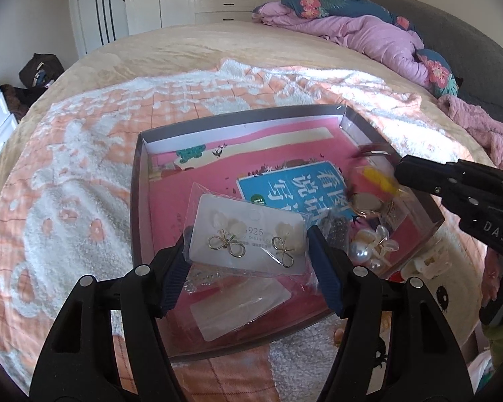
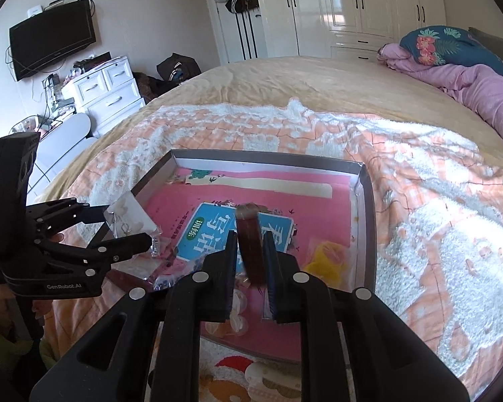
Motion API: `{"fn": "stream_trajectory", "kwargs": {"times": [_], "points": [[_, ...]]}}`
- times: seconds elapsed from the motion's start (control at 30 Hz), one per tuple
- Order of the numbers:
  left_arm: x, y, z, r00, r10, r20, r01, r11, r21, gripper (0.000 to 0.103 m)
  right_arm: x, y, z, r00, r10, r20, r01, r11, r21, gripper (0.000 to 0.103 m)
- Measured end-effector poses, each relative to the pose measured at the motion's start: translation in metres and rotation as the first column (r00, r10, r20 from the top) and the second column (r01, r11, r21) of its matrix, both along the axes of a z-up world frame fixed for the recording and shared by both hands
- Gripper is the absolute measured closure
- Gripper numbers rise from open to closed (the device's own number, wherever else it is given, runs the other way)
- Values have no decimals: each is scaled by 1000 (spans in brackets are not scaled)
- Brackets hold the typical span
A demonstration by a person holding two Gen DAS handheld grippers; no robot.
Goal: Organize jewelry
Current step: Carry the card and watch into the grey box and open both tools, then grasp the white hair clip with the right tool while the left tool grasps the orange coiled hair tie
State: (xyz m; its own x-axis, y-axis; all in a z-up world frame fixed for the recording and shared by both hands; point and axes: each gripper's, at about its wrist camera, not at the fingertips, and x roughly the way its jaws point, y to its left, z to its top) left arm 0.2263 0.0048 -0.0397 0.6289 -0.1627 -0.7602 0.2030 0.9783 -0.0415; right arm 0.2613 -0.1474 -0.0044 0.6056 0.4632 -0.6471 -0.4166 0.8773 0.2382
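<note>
The work is in the middle, as I judge it: some jewelry is already inside the shallow box point(image 1: 352, 120) that lies on the peach and white blanket point(image 1: 84, 167) on the bed, and two pieces are in the tongs above it. The left gripper point(image 1: 248, 251) holds the earring card point(image 1: 248, 234) in its clear bag by the two side edges, the blue pads point(image 1: 325, 268) pressing on the plastic; the card carries two gold bow earrings with pale flowers, and it is over the near part of the box, not yet laid down. The right gripper point(image 2: 249, 251) is clenched on a brown hair clip point(image 2: 249, 244), which stands upright between the jaws, above the blue label of the pink book point(image 2: 218, 207) that covers the box floor. Inside the box I see the pearl pieces point(image 1: 369, 248) near the right wall, a yellow item point(image 2: 325, 258) beside them, and another clear bag with a white card point(image 1: 244, 305) at the near edge. A white claw clip point(image 1: 426, 261) lies outside the box, just beside its right wall, so it probably must go in as well. What is left, in my opinion, is to put down the card and the brown clip in free places, and to arrange the loose pieces, which are now heaped together on the right side
</note>
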Motion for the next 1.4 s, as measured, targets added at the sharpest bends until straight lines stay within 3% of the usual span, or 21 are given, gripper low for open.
{"fn": "stream_trajectory", "kwargs": {"times": [0.1, 0.17, 0.27, 0.47, 0.7, 0.8, 0.97, 1.2, 1.4], "points": [[-2, 0, 1, 1000, 0, 1, 0, 1000, 3, 39, -6, -6, 5, 1000, -13, 11, 13, 1000, 9, 68], [-3, -2, 2, 1000, -1, 3, 1, 1000, 7, 38, -13, -12, 9, 999, -23, 23, 22, 1000, 14, 64], [-9, -5, 7, 1000, -7, 14, 7, 1000, 3, 28, -24, -24, 13, 998, -45, 33, 44, 999, 26, 55], [-31, -16, 18, 999, -31, 29, 31, 1000, -4, 27, -50, -46, 13, 997, -74, 36, 73, 997, 18, 43], [-64, -46, 16, 992, -130, 4, 130, 991, 12, 27, -71, -61, -4, 997, -82, -16, 82, 996, 17, 41], [-68, -55, 5, 987, -155, -34, 155, 988, 7, 26, -78, -64, -11, 996, -85, -34, 86, 996, 21, 32], [-73, -68, -17, 979, -181, -99, 181, 983, -10, 22, -85, -67, -20, 995, -84, -59, 86, 996, 26, 30], [-71, -78, -35, 972, -178, -156, 176, 984, -28, 14, -89, -70, -35, 992, -76, -103, 80, 996, 35, 30], [-57, -75, -54, 964, -146, -223, 139, 989, -48, 14, -84, -72, -43, 988, -68, -138, 76, 996, 52, 28]]}}
